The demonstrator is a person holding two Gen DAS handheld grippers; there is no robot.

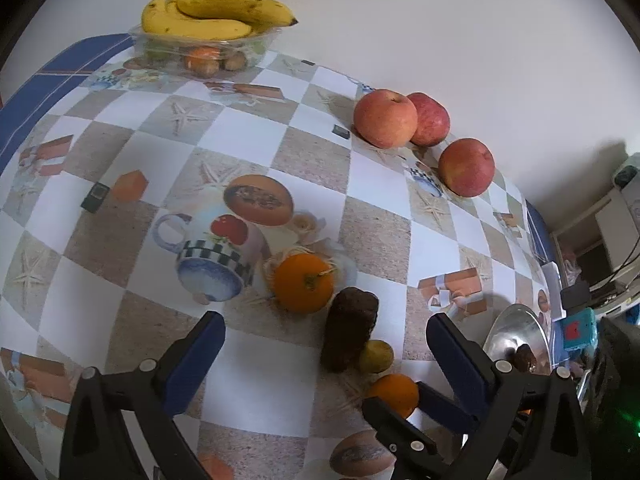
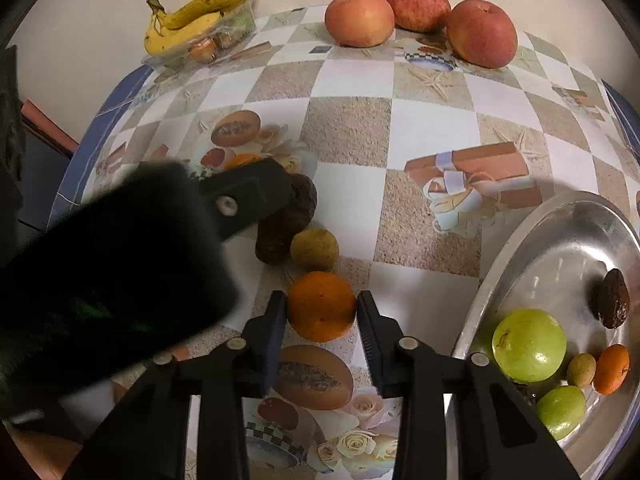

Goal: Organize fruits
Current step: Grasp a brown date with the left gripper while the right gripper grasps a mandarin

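My right gripper [image 2: 322,312] has its jaws on both sides of an orange [image 2: 321,306] that rests on the table; the pads touch or nearly touch it. It also shows in the left wrist view [image 1: 394,394]. My left gripper [image 1: 326,330] is open and empty above a dark brown fruit [image 1: 351,328], with a small yellow-green fruit [image 1: 375,356] and a second orange [image 1: 303,282] beside it. The metal bowl [image 2: 532,236] at the right holds green apples [image 2: 529,345], a small orange [image 2: 611,369] and a dark fruit [image 2: 612,298].
Three red apples [image 1: 385,118] lie along the table's far edge by the wall. A clear plastic tub [image 1: 204,50] with bananas [image 1: 208,12] on top stands at the far left. The left gripper's body [image 2: 120,264] blocks the left of the right wrist view.
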